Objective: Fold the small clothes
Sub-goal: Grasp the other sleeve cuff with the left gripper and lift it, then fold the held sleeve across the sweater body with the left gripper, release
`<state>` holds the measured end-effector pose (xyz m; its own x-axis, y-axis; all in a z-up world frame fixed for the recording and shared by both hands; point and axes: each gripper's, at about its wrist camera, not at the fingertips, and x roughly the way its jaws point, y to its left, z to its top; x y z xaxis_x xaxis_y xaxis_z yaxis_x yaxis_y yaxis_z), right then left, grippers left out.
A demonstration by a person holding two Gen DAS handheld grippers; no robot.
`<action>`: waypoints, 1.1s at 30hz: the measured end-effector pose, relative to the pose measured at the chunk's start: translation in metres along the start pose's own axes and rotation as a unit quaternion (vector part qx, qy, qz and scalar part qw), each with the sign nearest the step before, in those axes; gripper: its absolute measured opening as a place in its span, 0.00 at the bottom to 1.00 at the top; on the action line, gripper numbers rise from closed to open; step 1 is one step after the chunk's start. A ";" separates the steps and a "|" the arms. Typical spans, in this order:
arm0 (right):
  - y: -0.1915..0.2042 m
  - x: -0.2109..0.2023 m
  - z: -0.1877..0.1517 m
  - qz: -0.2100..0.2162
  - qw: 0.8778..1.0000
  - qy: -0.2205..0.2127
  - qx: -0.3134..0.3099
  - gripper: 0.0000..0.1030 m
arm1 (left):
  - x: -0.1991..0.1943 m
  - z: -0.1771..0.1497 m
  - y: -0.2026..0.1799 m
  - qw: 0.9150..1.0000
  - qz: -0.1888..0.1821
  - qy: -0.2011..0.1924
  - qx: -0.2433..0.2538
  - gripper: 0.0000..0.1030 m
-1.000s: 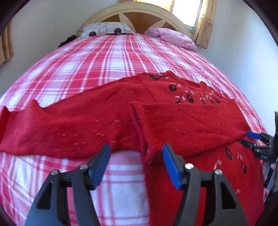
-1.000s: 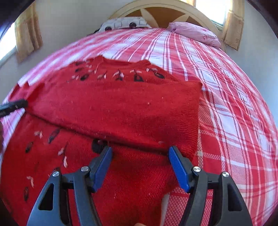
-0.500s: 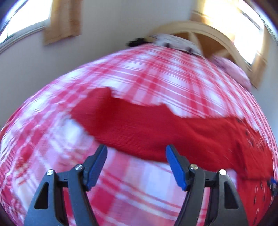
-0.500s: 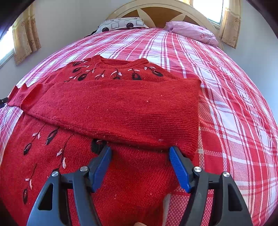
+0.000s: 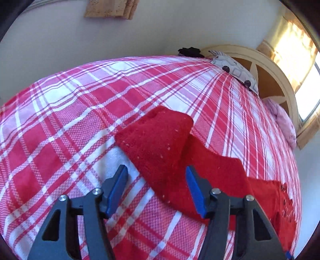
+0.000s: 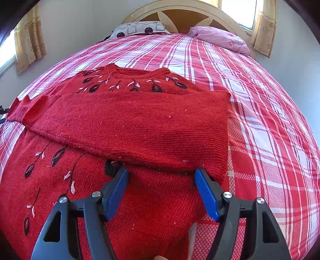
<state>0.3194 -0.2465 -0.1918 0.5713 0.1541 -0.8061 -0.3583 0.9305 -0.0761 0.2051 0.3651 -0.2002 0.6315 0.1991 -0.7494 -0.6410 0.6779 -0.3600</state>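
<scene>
We see the red sweater (image 6: 128,124) spread on the bed (image 6: 260,84), filling the centre and lower left of the right wrist view, one sleeve (image 6: 140,122) already folded across its chest. The other sleeve (image 5: 160,140), mid-frame in the left view, still lies stretched out, with the left gripper (image 5: 157,192) closing around its edge, seemingly not yet pinching. The right gripper (image 6: 161,194) hangs open and empty over the body, so the second sleeve and body folds remain.

A red-and-white plaid bedspread (image 6: 260,100) covers the bed. At its arched cream wooden headboard (image 6: 180,12) lie a grey patterned pillow (image 6: 138,29) and a pink pillow (image 6: 220,39). Tan curtains (image 6: 30,40) hang beside the windows.
</scene>
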 end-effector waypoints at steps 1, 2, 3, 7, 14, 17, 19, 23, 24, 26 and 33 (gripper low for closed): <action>0.000 0.000 0.000 0.000 1.000 -0.001 0.000 0.68 | -0.001 0.002 0.001 1.000 -0.003 -0.002 -0.001 0.60; 0.000 0.000 -0.001 0.000 1.000 -0.001 0.000 0.68 | 0.000 0.004 0.001 1.000 -0.003 -0.005 -0.004 0.56; 0.000 0.000 -0.001 -0.001 1.000 -0.002 0.000 0.68 | 0.001 0.006 0.002 1.000 -0.006 -0.005 -0.010 0.53; 0.000 0.000 -0.002 -0.001 1.000 -0.003 0.000 0.68 | 0.010 0.014 0.006 1.000 -0.016 0.005 -0.019 0.11; 0.000 0.000 -0.002 0.000 1.000 -0.006 0.001 0.68 | -0.007 0.012 -0.008 0.999 -0.004 -0.036 0.006 0.09; 0.000 0.000 -0.002 0.000 1.000 -0.007 0.001 0.68 | -0.024 0.010 -0.028 0.998 -0.020 -0.055 0.025 0.09; 0.000 0.001 -0.002 0.000 1.000 -0.006 0.001 0.68 | -0.037 0.008 -0.047 0.996 -0.042 -0.065 0.038 0.09; 0.000 0.000 -0.002 0.000 1.000 -0.007 0.001 0.69 | -0.062 0.001 -0.092 0.991 -0.089 -0.078 0.059 0.09; 0.000 0.000 -0.002 0.000 1.000 -0.007 0.002 0.68 | -0.069 -0.003 -0.108 0.989 -0.104 -0.081 0.067 0.09; -0.001 0.000 -0.003 0.001 1.000 -0.008 0.002 0.68 | -0.077 -0.009 -0.131 0.986 -0.121 -0.083 0.080 0.08; -0.003 0.001 -0.002 0.007 1.000 -0.012 0.007 0.69 | -0.091 -0.047 -0.214 0.971 -0.193 -0.069 0.126 0.09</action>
<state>0.3194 -0.2498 -0.1941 0.5844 0.1757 -0.7922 -0.3566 0.9326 -0.0562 0.2643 0.1687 -0.0817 0.8669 -0.0223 -0.4980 -0.2296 0.8688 -0.4387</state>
